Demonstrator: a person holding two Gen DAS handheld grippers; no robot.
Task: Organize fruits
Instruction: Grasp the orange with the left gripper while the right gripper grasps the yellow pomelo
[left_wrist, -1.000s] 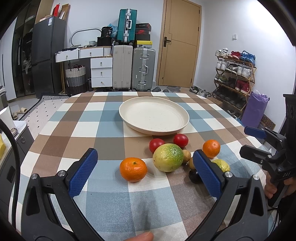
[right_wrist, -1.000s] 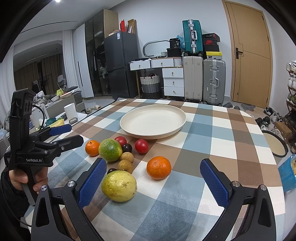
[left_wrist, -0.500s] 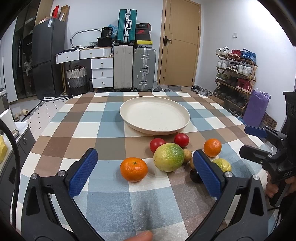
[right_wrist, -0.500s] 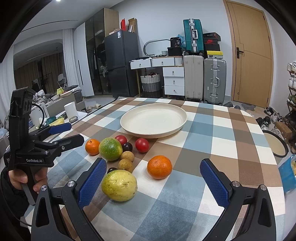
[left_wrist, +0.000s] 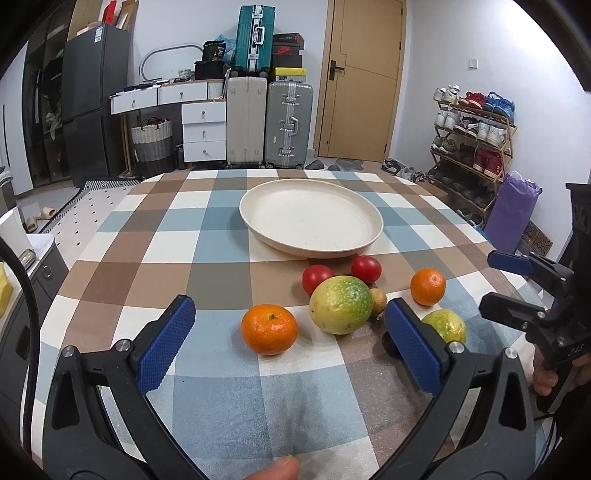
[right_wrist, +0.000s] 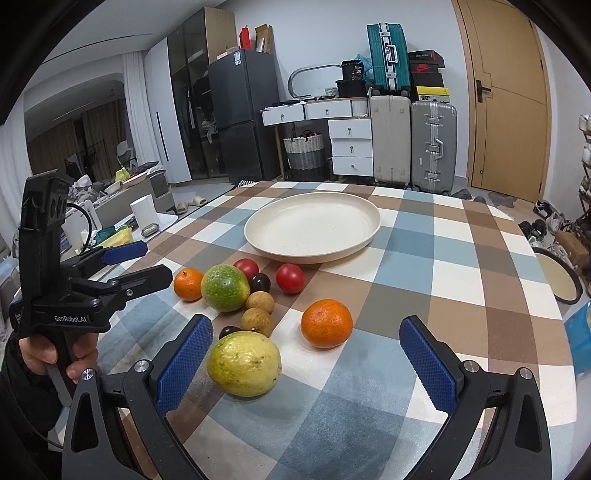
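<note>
An empty cream plate (left_wrist: 310, 221) (right_wrist: 314, 225) sits mid-table. In front of it lie loose fruits: two oranges (left_wrist: 269, 328) (left_wrist: 427, 286), a big green-yellow fruit (left_wrist: 340, 305) (right_wrist: 224, 283), a yellow-green fruit (right_wrist: 243, 363) (left_wrist: 448, 325), two red tomatoes (left_wrist: 365, 268) (left_wrist: 316, 277), brown longans (right_wrist: 260, 302) and a dark plum (right_wrist: 260, 282). My left gripper (left_wrist: 290, 341) is open, hovering just short of the near orange. My right gripper (right_wrist: 306, 360) is open, with the yellow-green fruit by its left finger (right_wrist: 184, 363) and an orange (right_wrist: 326, 323) ahead.
The checked tablecloth (left_wrist: 155, 258) covers a round table whose edges curve away left and right. Beyond stand suitcases (left_wrist: 269, 122), white drawers (left_wrist: 203, 129), a black fridge (left_wrist: 92, 99), a door and a shoe rack (left_wrist: 472, 136). A purple bag (left_wrist: 511, 210) stands by the right edge.
Both grippers stay open; the left view has crept slightly forward and the fruits sit a touch higher. Nothing was grasped or moved.
</note>
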